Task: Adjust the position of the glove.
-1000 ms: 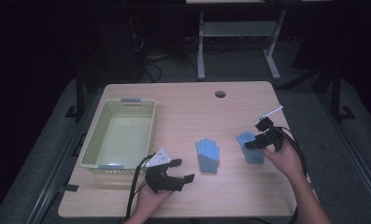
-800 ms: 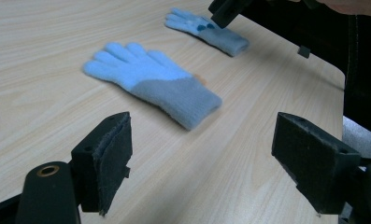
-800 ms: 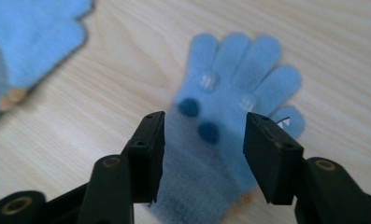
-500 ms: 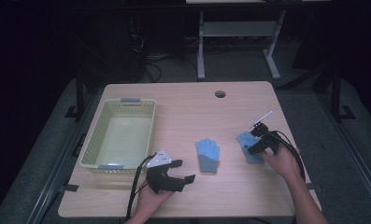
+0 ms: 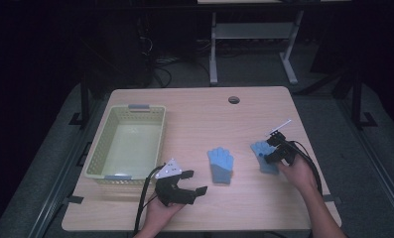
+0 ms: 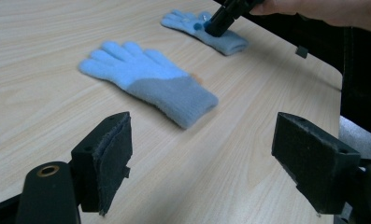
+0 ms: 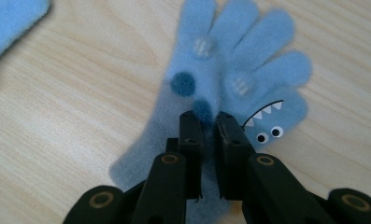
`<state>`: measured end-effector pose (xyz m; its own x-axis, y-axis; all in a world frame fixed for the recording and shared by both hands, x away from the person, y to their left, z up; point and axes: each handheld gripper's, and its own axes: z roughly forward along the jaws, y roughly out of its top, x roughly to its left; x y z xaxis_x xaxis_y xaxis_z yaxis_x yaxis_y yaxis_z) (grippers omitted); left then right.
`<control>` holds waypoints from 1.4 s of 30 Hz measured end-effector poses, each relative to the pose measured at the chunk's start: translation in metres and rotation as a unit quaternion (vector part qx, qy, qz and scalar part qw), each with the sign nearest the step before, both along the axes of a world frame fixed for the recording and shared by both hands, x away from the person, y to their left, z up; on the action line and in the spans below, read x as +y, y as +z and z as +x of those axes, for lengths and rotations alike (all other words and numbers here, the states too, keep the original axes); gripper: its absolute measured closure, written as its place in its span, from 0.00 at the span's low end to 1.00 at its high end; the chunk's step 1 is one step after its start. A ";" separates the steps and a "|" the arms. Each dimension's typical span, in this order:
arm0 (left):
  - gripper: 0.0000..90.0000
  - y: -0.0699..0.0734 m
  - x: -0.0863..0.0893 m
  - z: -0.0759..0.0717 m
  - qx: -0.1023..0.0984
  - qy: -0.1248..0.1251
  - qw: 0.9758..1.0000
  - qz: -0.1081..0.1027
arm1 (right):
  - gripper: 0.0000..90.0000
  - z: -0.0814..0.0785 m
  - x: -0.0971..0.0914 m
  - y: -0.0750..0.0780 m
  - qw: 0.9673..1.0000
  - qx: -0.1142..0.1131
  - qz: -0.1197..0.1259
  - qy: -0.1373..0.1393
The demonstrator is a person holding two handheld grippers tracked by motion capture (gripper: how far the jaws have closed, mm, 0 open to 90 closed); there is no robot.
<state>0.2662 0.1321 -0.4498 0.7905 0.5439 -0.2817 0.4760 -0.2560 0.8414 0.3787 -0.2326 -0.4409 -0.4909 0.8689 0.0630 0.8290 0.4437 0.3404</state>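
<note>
Basket (image 5: 150,111) holds nothing. Right gripper (image 7: 208,120) jaws just closed, pinching monster glove (image 7: 239,74) at palm. Left gripper (image 6: 202,149) wide, plain glove (image 6: 148,81) ahead, apart.

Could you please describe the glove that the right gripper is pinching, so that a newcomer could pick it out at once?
On the wooden table, look right of the pale green basket, where two blue gloves lie flat. It is the right-hand glove, pinched in the right gripper, whose jaws have just closed on it. Unlike the plain glove beside it, it shows a monster face with teeth, eyes and dark spots.

Dark room, grey floor (image 5: 333,114), white metal stand (image 5: 254,44), black cables (image 5: 160,64)
</note>
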 end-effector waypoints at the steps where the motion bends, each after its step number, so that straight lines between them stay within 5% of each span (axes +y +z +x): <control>1: 0.22 0.000 0.000 0.000 -0.001 0.001 1.000 -0.001 | 0.92 -0.001 0.000 0.001 1.000 -0.001 -0.001 0.002; 12: 0.22 0.002 0.002 0.001 0.001 0.006 1.000 -0.006 | 0.93 -0.016 -0.004 0.037 0.998 -0.042 0.047 -0.018; 22: 0.22 0.002 0.002 -0.001 -0.005 0.007 1.000 -0.009 | 0.93 -0.030 0.019 0.065 0.993 -0.075 0.084 0.018; 32: 0.22 0.002 0.002 -0.001 -0.008 0.008 1.000 -0.007 | 0.93 -0.038 0.061 0.069 0.989 -0.083 0.114 0.054; 42: 0.22 0.003 0.003 0.000 -0.009 0.009 1.000 -0.008 | 0.92 -0.036 0.096 0.055 0.987 -0.061 0.123 0.081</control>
<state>0.2658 0.1353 -0.4471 0.7853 0.5542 -0.2759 0.4646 -0.2332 0.8543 0.3427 -0.1367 -0.3861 -0.6398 0.7436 0.1943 0.6995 0.4586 0.5481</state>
